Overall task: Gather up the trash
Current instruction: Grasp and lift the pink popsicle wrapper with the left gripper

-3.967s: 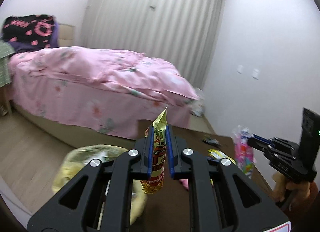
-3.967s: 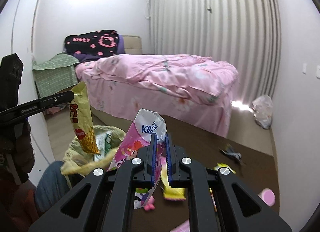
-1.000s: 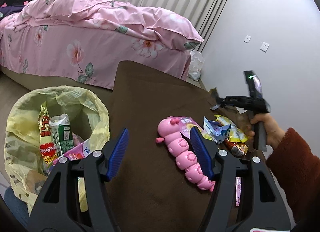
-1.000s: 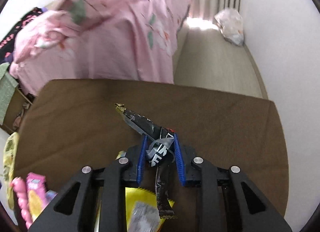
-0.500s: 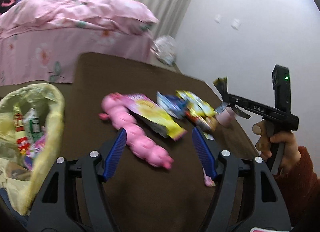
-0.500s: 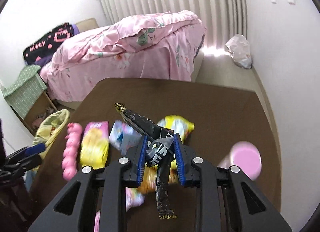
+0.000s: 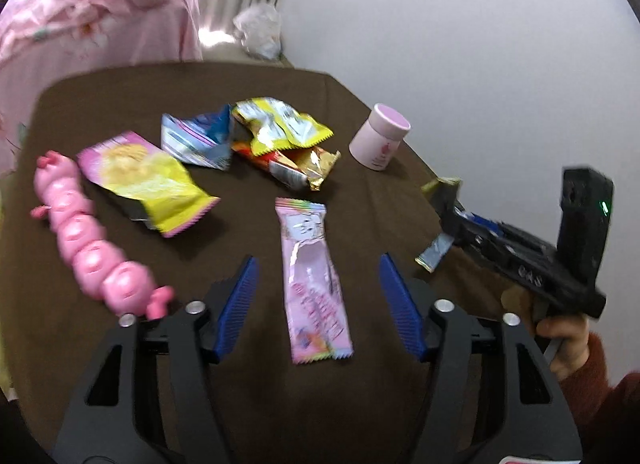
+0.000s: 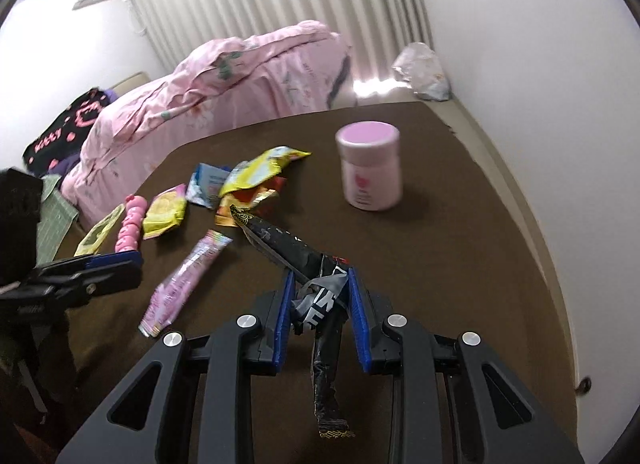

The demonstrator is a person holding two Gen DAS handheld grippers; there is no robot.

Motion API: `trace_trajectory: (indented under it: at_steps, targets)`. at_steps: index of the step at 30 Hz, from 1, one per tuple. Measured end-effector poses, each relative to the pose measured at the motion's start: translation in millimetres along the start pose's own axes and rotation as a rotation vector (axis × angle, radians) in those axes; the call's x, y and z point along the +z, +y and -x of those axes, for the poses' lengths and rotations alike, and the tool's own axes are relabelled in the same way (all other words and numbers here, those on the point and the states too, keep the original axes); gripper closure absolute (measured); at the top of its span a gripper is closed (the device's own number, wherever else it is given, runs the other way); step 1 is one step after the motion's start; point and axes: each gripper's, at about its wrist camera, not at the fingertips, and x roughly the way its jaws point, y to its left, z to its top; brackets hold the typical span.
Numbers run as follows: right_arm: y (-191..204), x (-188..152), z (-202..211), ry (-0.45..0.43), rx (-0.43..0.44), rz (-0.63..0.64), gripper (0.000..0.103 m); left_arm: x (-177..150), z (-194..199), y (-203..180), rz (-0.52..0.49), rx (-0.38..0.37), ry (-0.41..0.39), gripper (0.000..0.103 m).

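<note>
Black wrapper (image 8: 294, 254) is clamped in the right gripper (image 8: 320, 304), jaws clenched on its crumpled middle; one end sticks forward over the desk (image 8: 460, 264), the other hangs down between the gripper arms. In the left wrist view it shows as a grey-gold strip (image 7: 438, 248) at that gripper's tip. Left gripper (image 7: 318, 304) has jaws spread wide, holding nothing, above the long pink wrapper (image 7: 312, 276) lying flat on the brown desk (image 7: 380, 200). Farther back: pink-yellow packet (image 7: 148, 180), blue packet (image 7: 200, 138), yellow packet (image 7: 280, 126) overlapping a red-gold wrapper (image 7: 296, 164). Pink caterpillar toy (image 7: 88, 240) lies along the left side. Pink jar (image 8: 370, 166) stands upright, apart from the pile. Pink bed (image 8: 224, 76) is behind the desk.
</note>
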Motion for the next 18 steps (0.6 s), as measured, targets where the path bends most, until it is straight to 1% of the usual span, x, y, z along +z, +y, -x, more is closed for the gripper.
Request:
trace_trajectory:
  at_steps: [3,4,6,7,9,10,12,15,18]
  targets:
    - [-8.3,-5.2,7.9,-0.011,-0.007,-0.01,0.077,-0.6,-9.0,3.0,0.046,0.005,0.041,0.049]
    - [-10.6,-5.9,9.4,-0.014,-0.012,-0.009,0.076,-3.5,-12.0,1.6,0.041,0.032,0.056,0.05]
    - [-15.2,-8.1,10.3,-0.017,-0.01,-0.022,0.076,-11.5,-15.6,-2.9,0.017,0.059,0.074,0.054]
    - [-16.0,-7.4,8.7,-0.015,-0.007,-0.03,0.076,-13.6,-16.9,-4.6,0.006,0.068,0.082,0.06]
    - [-16.8,-7.5,4.8,-0.007,0.002,-0.044,0.076,-18.9,-17.2,-12.4,-0.044,0.132,0.083,0.076]
    - [-15.8,-9.5,2.9,-0.001,0.008,-0.042,0.076,-20.4,-16.7,-14.7,-0.062,0.139,0.086,0.086]
    - [-12.4,-11.4,0.2,0.01,0.015,-0.031,0.076,-23.6,-13.0,-18.4,-0.084,0.132,0.082,0.087]
    - [-7.0,-14.8,-2.1,0.02,0.029,-0.016,0.076,-29.8,-2.9,-20.3,-0.119,0.176,0.063,0.087]
    - [-3.4,-15.5,-2.6,0.021,0.043,-0.016,0.076,-30.8,6.1,-15.8,-0.105,0.203,0.048,0.088]
